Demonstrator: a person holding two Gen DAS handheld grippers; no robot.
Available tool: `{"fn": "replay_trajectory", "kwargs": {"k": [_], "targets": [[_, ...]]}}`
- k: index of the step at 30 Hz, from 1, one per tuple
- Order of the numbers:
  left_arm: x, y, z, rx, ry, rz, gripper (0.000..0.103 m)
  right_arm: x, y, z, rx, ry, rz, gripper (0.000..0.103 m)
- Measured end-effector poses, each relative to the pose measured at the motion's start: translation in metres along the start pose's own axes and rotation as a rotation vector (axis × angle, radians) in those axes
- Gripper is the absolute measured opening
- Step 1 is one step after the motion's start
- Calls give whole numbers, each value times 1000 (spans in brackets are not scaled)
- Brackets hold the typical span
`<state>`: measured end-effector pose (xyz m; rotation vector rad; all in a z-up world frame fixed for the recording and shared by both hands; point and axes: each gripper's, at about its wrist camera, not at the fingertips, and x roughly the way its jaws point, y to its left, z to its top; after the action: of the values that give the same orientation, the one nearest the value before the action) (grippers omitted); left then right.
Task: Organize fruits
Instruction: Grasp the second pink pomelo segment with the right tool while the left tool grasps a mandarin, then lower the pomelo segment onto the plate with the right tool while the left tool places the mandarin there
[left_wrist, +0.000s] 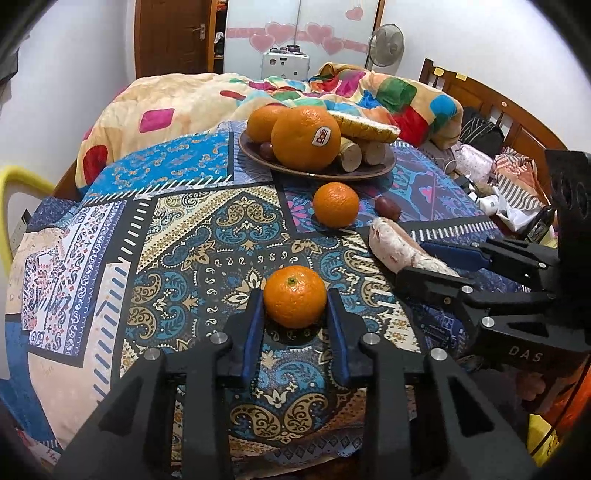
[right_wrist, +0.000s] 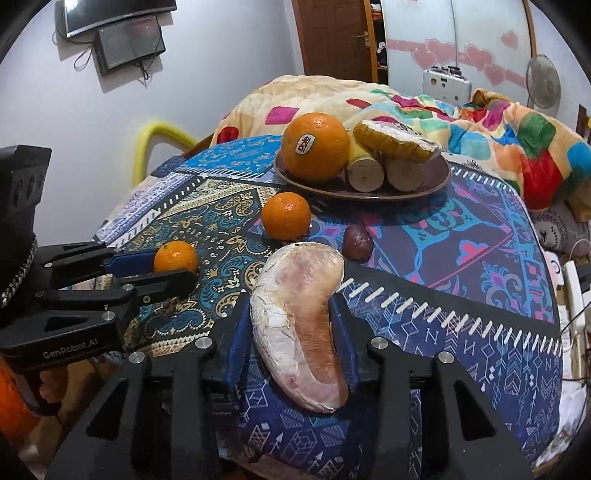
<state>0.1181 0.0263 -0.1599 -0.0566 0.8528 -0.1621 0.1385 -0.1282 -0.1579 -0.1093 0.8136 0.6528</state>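
My left gripper (left_wrist: 295, 299) clamped a small mandarin (left_wrist: 294, 296) on the patterned cloth (left_wrist: 177, 236); my right gripper (right_wrist: 291, 314) pinched the pale pomelo wedge (right_wrist: 299, 325) between its pads. Only the left view showed a second orange (left_wrist: 263, 122) behind the stickered one (left_wrist: 306, 137) on the plate (left_wrist: 369, 172) — the sticker read "Dole". A loose mandarin (right_wrist: 286, 216) and a dark passion fruit (right_wrist: 357, 238) lay before the plate (my housings read "DAS", "GenRobot.AI").
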Motion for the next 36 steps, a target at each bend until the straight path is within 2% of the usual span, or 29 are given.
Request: {"fn": "replay_trajectory", "kwargs": {"k": [8,21,36], "targets": [[-17,-5,11,5,-54,-1,33,-19,-8,2,29,-35,7,38],[-28,-3,53,22,-139,18,33,-49,-21,39,6,-162,-71,38],[12,16,101,40,-152,42,33,-37,-40,86,-9,-232,-104,38]]}}
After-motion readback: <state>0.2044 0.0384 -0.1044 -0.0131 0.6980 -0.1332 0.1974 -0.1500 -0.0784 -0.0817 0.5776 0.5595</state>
